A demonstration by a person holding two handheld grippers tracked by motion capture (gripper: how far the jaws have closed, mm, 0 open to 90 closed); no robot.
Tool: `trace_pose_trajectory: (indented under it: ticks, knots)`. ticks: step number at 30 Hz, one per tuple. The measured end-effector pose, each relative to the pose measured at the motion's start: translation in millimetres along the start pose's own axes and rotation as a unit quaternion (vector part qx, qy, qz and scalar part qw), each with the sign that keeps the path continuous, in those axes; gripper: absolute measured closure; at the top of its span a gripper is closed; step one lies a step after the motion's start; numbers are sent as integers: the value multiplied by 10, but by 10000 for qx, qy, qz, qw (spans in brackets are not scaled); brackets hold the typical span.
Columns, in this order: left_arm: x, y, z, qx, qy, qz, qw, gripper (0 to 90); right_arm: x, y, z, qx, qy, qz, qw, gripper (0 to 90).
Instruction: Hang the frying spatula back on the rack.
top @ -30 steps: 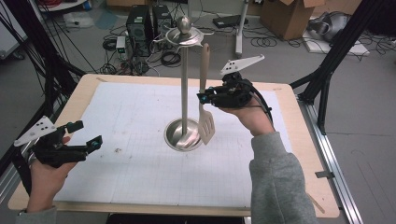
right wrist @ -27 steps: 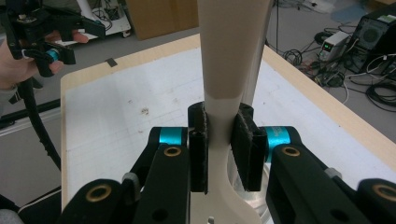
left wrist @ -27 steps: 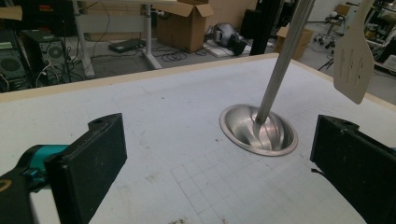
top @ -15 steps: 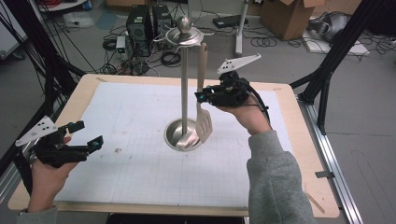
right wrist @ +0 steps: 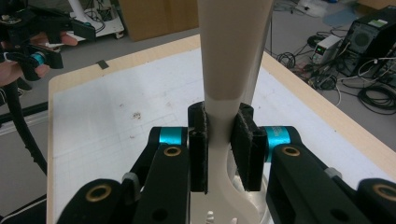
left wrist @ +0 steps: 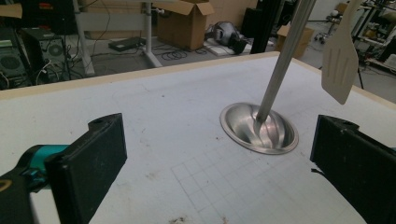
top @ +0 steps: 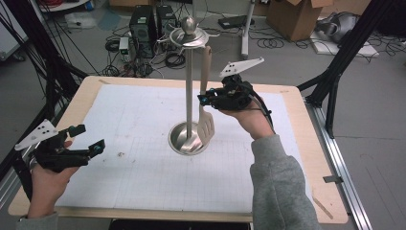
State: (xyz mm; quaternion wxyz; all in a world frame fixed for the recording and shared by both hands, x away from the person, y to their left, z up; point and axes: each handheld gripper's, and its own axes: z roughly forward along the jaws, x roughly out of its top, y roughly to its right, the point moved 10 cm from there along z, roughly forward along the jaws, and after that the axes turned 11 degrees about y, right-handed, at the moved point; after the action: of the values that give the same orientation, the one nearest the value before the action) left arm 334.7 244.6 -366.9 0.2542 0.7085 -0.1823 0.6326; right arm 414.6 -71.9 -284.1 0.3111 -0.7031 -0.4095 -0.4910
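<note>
A steel utensil stand rises from a round dish base at the middle of the table. A beige slotted spatula hangs upright just right of the pole, its handle top near the stand's top disc; I cannot tell if it is hooked there. My right gripper is shut on the spatula handle, both pads pressing its neck. My left gripper rests open at the table's left front, nothing between its jaws; its own view shows the base and spatula blade ahead.
White gridded paper covers the wooden table. Behind the table lie cables, a computer tower and cardboard boxes. Black frame legs stand at both sides.
</note>
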Motion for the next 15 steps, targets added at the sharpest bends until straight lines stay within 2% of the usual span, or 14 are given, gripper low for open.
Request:
trace_pose_trajectory:
  ticks: [11, 15]
  knots:
    - [-1, 17, 11, -7, -12, 24, 10000, 42, -2, -25, 14, 13, 93, 48, 9999, 773]
    - [-4, 26, 22, -23, -29, 33, 10000, 42, -18, -4, 16, -70, 321, 46, 9995, 763]
